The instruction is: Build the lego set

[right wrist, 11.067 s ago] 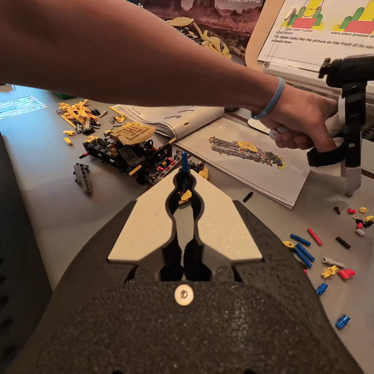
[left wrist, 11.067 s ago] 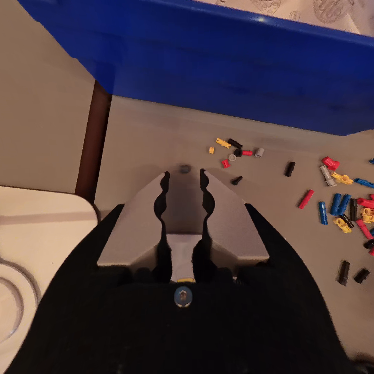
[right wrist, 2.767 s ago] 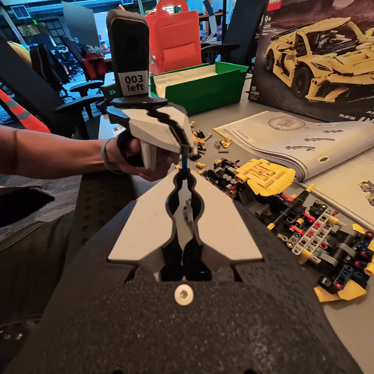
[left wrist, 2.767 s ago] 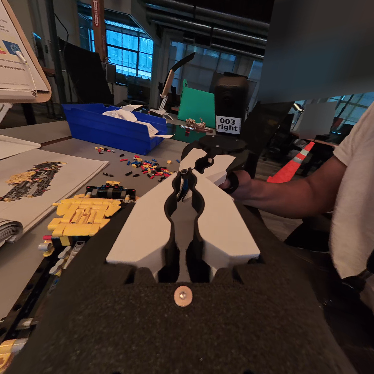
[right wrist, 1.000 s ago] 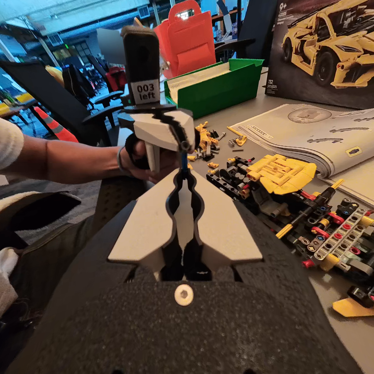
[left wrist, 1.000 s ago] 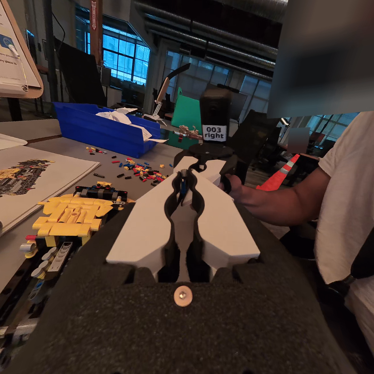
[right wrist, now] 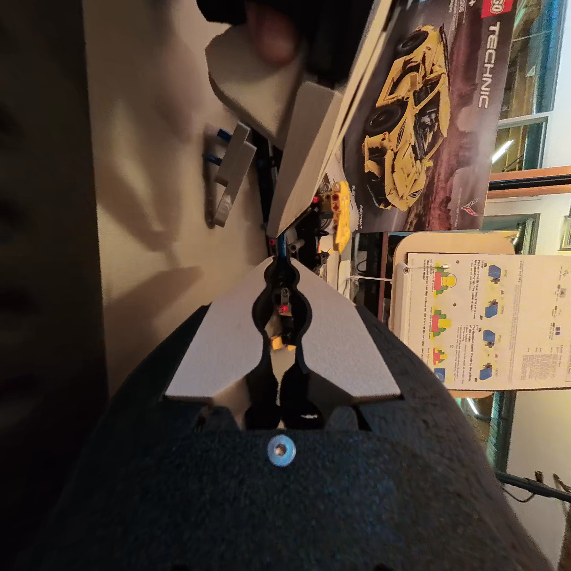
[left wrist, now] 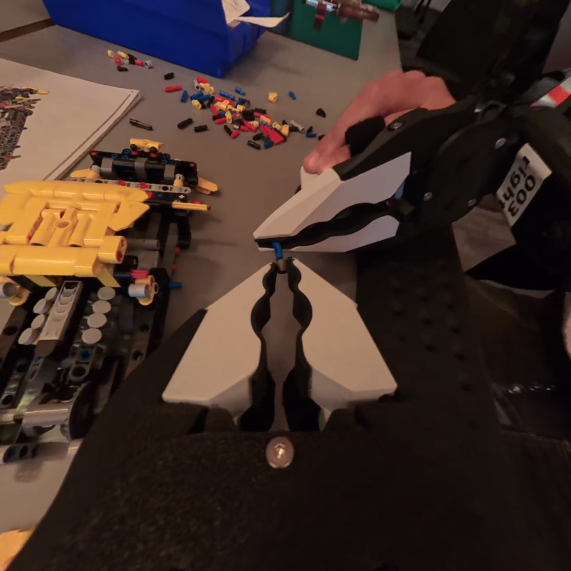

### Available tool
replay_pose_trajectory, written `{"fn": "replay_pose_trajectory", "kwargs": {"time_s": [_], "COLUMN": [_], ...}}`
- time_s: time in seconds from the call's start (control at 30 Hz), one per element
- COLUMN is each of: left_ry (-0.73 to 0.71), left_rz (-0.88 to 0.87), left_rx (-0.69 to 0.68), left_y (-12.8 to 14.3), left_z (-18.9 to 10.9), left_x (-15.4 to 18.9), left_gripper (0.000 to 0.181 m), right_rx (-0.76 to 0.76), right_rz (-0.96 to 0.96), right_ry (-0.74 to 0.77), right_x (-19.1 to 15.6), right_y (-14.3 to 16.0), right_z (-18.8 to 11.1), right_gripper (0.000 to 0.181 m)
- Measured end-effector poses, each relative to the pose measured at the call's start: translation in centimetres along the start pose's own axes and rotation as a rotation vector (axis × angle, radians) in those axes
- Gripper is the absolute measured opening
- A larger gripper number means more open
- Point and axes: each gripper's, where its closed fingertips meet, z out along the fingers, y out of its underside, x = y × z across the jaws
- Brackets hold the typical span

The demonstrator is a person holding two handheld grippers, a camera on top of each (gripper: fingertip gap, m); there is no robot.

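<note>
Now left tongs (left wrist: 280, 265) clenched on small grey bush (left wrist: 280, 266); right tongs (left wrist: 266, 244) grip blue pin (left wrist: 277, 251), apparently mated. Light, stiff, slippery; hold ends.

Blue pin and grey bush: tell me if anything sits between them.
Nothing visible does. The right gripper pinches the blue pin, whose lower end meets the grey bush clamped in the left gripper.

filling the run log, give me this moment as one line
left gripper: shut on grey bushing | right gripper: shut on blue axle | action: bushing meets axle tip
</note>
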Motion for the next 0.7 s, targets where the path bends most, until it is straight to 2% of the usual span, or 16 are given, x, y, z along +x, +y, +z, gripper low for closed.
{"fn": "replay_pose_trajectory", "kwargs": {"time_s": [0.37,0.5,0.6,0.7], "left_ry": [-0.099,-0.088,-0.075,-0.051], "left_rz": [0.127,0.125,0.124,0.148], "left_rx": [-0.101,-0.133,-0.161,-0.222], "left_y": [1.4,2.0,2.4,2.6], "left_z": [0.7,0.8,0.8,1.0], "left_x": [-0.6,-0.5,-0.4,-0.2], "left_gripper": [0.006,0.005,0.005,0.005], "right_rx": [-0.066,-0.074,-0.079,-0.058], "right_rz": [-0.137,-0.148,-0.22,-0.405], "right_ry": [0.007,-0.026,-0.026,-0.072], "right_x": [-1.3,-1.9,-2.0,-1.9], "right_y": [0.3,0.2,0.0,-0.1], "right_z": [0.6,0.6,0.6,0.5], "right_gripper": [0.001,0.001,0.001,0.001]}}
